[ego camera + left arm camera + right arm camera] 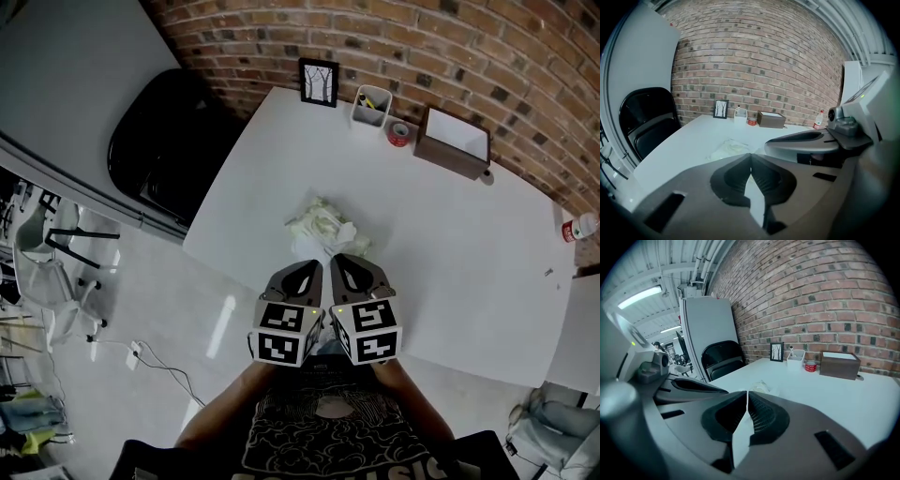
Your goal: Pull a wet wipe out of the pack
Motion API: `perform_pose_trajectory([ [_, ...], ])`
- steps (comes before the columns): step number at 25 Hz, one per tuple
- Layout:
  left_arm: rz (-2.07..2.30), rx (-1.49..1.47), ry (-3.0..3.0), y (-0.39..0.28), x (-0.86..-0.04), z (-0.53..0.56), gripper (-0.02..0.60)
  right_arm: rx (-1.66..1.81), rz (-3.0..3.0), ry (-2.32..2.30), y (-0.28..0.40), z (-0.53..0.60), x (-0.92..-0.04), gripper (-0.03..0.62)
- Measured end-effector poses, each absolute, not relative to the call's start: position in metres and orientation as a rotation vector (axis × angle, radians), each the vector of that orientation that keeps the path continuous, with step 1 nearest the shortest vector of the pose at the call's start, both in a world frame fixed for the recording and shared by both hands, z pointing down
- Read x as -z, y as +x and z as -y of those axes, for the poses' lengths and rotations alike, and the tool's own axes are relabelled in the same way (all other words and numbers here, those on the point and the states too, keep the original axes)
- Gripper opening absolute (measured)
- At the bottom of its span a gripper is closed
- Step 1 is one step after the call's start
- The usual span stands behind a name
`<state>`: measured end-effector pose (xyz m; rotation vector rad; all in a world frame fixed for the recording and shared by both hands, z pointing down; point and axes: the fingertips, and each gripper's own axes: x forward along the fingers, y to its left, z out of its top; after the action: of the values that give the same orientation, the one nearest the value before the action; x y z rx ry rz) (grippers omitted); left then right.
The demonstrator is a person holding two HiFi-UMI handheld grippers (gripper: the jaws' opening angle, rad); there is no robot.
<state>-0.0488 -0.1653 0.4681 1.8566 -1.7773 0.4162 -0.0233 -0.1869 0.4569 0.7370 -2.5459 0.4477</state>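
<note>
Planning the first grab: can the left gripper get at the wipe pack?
Probably yes: the wipe pack lies just ahead of the left gripper, nothing between them, though its shut jaws must open first.

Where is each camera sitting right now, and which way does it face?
Head view: on the person's head, steeply down at the white table; shows forearms and the left hand-held gripper and right hand-held gripper, both shut, short of the wet wipe pack.
Left gripper view: on that hand-held gripper, facing across the table to the brick wall; shows its shut jaws, the right one alongside.
Right gripper view: likewise from the right; left one and black chair at left.
Shared: pack, picture frame, brown box.
</note>
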Motion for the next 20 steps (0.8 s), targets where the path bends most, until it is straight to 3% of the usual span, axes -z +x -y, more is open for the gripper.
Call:
perform_pose_trajectory([
  [20, 1.559, -0.493, 2.066, -0.082, -0.483, 0.206, 0.012, -0.488, 2.389, 0.97, -0.049, 0.216, -0.484, 0.021],
])
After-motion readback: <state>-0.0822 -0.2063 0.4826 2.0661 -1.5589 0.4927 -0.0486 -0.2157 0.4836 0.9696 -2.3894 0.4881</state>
